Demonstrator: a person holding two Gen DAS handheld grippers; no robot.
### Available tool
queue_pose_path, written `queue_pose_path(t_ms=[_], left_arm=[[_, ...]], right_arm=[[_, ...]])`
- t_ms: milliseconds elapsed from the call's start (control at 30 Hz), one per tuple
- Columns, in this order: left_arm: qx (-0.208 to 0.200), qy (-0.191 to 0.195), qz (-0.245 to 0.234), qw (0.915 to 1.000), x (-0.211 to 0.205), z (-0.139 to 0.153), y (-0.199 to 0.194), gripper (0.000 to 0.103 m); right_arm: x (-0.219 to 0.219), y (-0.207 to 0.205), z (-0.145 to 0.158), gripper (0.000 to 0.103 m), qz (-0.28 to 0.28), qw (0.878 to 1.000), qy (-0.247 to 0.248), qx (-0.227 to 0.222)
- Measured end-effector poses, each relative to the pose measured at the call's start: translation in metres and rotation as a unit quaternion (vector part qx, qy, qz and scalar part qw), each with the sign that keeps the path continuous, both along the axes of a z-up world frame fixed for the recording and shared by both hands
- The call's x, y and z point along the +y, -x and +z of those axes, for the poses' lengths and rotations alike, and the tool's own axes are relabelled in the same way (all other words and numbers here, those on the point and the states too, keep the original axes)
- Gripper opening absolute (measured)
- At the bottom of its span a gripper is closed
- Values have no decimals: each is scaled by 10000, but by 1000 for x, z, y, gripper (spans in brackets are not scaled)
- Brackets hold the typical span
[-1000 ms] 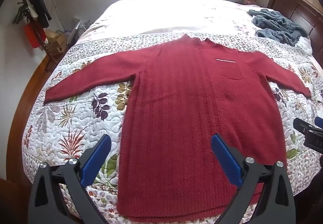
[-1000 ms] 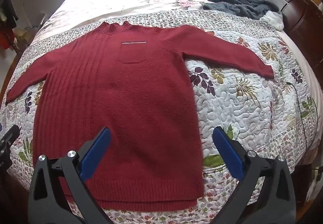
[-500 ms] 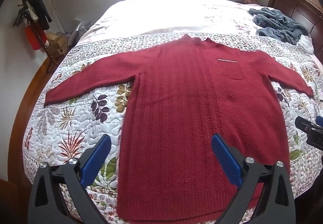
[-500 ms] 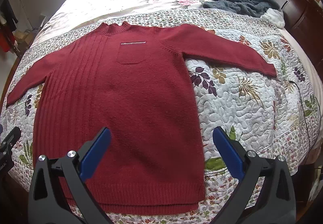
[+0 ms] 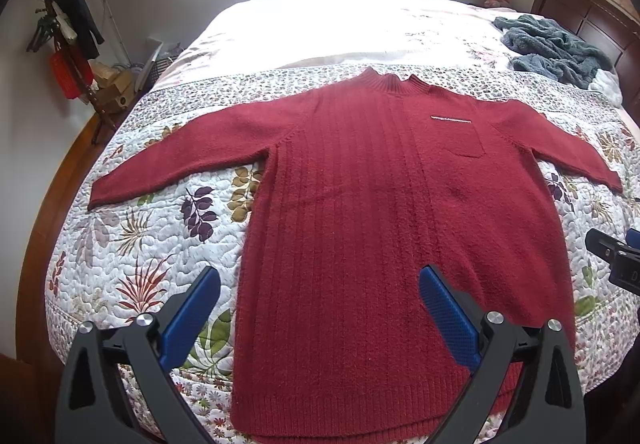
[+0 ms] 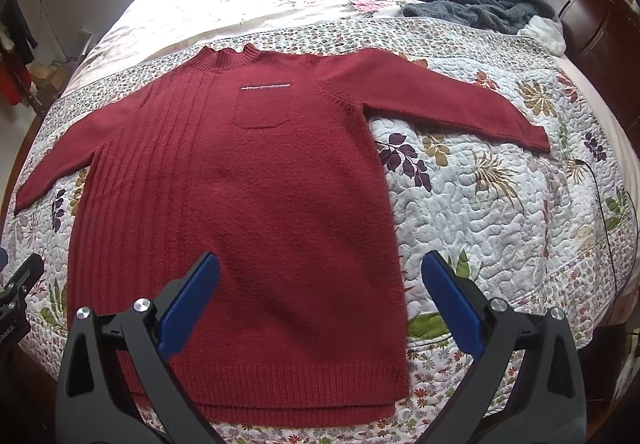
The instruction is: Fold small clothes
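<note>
Evidently nothing is folded yet: the red sweater [image 5: 384, 228] lies flat, front up, sleeves spread, on the quilted bed [image 5: 132, 244], ready for folding. Both the left gripper [image 5: 320, 318] and right gripper [image 6: 320, 304] hover above its hem, jaws spread and empty.

My left gripper [image 5: 320, 308] hangs with its blue-padded jaws spread wide and nothing between them. My right gripper [image 6: 320, 296] is spread just as wide and holds nothing. Each shows at the edge of the other's view, so the two sit side by side.
</note>
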State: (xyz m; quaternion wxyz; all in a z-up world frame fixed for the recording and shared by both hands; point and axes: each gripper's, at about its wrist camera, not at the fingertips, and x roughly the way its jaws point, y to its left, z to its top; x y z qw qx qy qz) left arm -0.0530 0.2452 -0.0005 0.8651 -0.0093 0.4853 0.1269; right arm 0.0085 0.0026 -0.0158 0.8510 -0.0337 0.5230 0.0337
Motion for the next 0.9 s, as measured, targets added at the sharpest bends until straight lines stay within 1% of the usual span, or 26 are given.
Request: queue_pose_path(t_ms=[900], left_arm=[[-17, -101, 34, 9999, 2, 0, -1, 99]], right_arm=[[-2, -2, 0, 100, -5, 10000, -8, -50]])
